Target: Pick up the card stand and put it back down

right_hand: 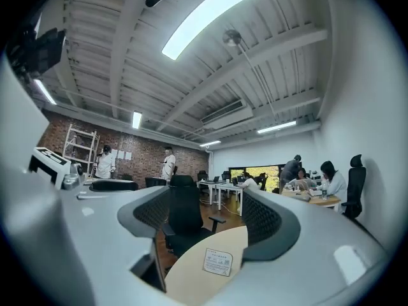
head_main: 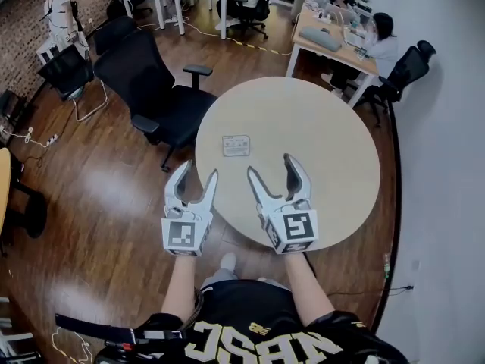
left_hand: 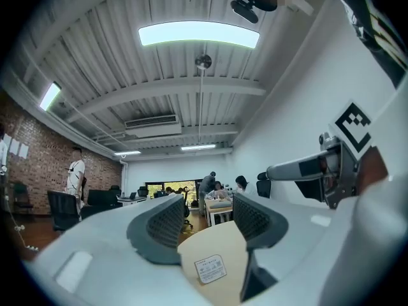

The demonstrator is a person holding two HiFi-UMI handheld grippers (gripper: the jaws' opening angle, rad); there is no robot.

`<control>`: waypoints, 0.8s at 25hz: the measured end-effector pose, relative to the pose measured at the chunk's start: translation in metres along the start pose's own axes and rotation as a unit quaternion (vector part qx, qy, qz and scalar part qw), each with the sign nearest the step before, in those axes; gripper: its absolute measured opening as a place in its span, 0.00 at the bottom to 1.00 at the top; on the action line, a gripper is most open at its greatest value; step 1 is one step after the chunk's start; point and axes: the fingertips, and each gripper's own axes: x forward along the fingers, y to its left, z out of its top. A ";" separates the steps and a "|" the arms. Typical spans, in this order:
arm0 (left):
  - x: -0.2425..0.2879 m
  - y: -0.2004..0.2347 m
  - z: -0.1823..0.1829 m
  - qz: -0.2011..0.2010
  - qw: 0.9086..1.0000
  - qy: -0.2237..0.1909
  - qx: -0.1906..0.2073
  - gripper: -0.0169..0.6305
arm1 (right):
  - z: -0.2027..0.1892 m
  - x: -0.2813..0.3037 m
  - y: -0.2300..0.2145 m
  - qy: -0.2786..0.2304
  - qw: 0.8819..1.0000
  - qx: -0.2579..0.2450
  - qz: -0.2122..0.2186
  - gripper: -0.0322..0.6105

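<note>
Round pale table (head_main: 333,158) on a dark wooden floor (head_main: 98,188), open office behind; black office chair (head_main: 151,89) just beside the table's left edge; people at desks well apart, at the back.

Item, card stand (head_main: 236,145): white, resting on the table left of its middle, untouched; also seen low in the left gripper view (left_hand: 210,268) and the right gripper view (right_hand: 217,262).

Item, left gripper (head_main: 198,171): jaws partly apart, nothing between them; held off the table's near-left edge.

Item, right gripper (head_main: 270,165): jaws apart, empty; held over the table's near edge.

Relation: the stand lies ahead of both my tongs, beyond the gap between them; its longer side runs across my view, slightly tilted; neither hand is plainly nearer, so I judge either could reach forward and down to it.

Writing: printed lines on the stand, too small to read; marker cubes bear black-and-white square patterns only; pale lettering on my black shirt, upside down, not surely legible.
</note>
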 end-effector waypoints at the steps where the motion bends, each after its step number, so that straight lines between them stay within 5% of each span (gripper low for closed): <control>1: -0.007 -0.004 -0.002 0.004 1.000 0.004 0.002 0.40 | 0.004 -0.008 0.001 -0.003 1.000 0.000 0.007 0.61; 6: -0.064 -0.048 -0.006 0.031 0.999 0.031 -0.003 0.40 | 0.005 -0.086 -0.001 0.014 1.000 0.002 0.024 0.61; 13: -0.117 -0.127 -0.001 0.041 0.998 0.054 0.001 0.40 | -0.051 -0.176 -0.030 0.053 0.997 0.049 0.023 0.68; 20: -0.136 -0.144 0.033 0.023 0.999 0.036 0.021 0.40 | -0.014 -0.196 -0.025 0.035 0.999 0.021 -0.002 0.68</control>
